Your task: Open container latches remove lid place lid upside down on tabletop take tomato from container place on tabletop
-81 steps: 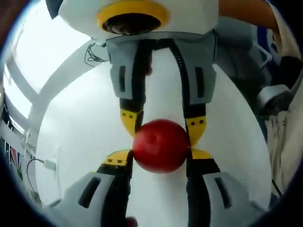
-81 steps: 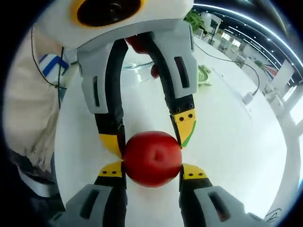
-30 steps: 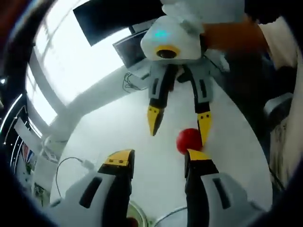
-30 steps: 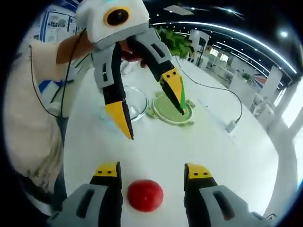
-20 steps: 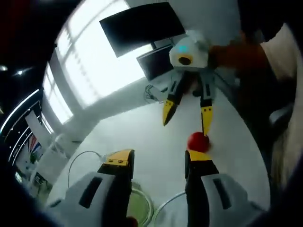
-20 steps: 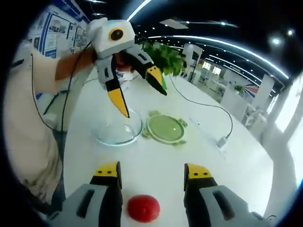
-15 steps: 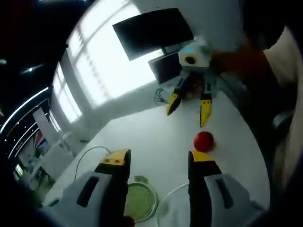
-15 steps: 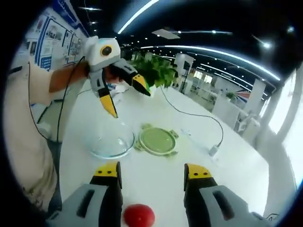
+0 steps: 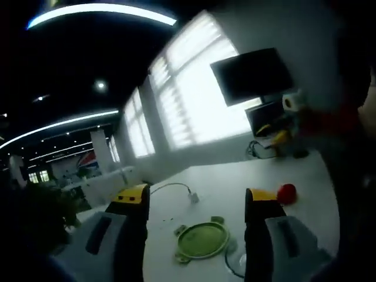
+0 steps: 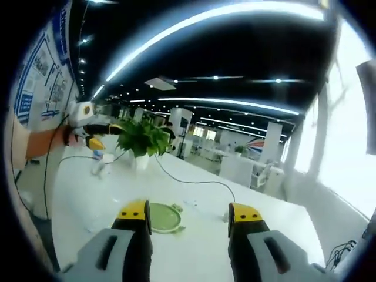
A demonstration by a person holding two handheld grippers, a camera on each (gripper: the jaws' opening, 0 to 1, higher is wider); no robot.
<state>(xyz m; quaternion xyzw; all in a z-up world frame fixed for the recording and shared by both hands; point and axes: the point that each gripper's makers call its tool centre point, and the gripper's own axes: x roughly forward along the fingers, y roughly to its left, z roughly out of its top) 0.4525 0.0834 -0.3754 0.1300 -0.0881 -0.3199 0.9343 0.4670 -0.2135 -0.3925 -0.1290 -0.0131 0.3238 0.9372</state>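
Note:
The red tomato (image 9: 286,192) lies on the white table (image 9: 235,182), just past my left gripper's right jaw. My left gripper (image 9: 197,197) is open, holds nothing and is raised well above the table. The round green lid (image 9: 201,239) lies flat on the table below it, beside a curved piece of the glass container's rim (image 9: 233,265). My right gripper (image 10: 189,212) is open too, high over the table, with the green lid (image 10: 161,217) just beyond its left jaw. Each gripper appears small and far off in the other's view: the right gripper (image 9: 281,134) and the left gripper (image 10: 94,134).
A white cable with a plug (image 9: 189,197) runs across the table past the lid. A potted plant (image 10: 141,140) stands at the far side, and a dark monitor (image 9: 252,73) hangs on the wall. A person's arm (image 10: 41,144) holds the far gripper.
Both grippers let go of the tomato, which now rests on the table. Both have pulled back and risen far apart, so the views now take in the room.

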